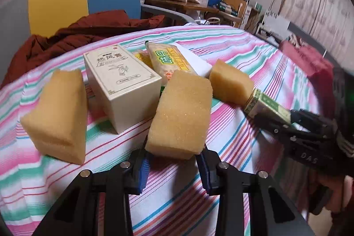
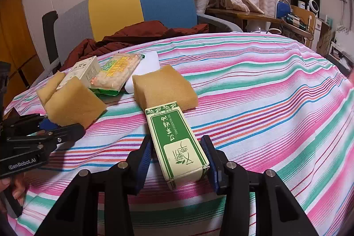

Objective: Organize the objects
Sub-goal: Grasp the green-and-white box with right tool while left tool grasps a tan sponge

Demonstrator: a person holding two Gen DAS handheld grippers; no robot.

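On the striped cloth, three yellow sponges lie around a cream box (image 1: pixel 124 83) and a snack packet (image 1: pixel 170 61). My left gripper (image 1: pixel 173 166) is shut on the middle sponge (image 1: pixel 181 112), also seen in the right wrist view (image 2: pixel 75 103). My right gripper (image 2: pixel 180 164) is shut on a green and cream box (image 2: pixel 177 138), whose far end touches the right sponge (image 2: pixel 164 86). That gripper shows in the left wrist view (image 1: pixel 287 121) with the box (image 1: pixel 265 105) against that sponge (image 1: pixel 230 83). The left sponge (image 1: pixel 57 114) stands apart.
A white flat object (image 2: pixel 146 68) lies under the packet. A dark red garment (image 2: pixel 137 34) lies on a blue and yellow chair (image 2: pixel 141 1) behind the table. A cluttered desk (image 2: pixel 294 21) stands at the far right. The striped cloth (image 2: pixel 265 90) runs right.
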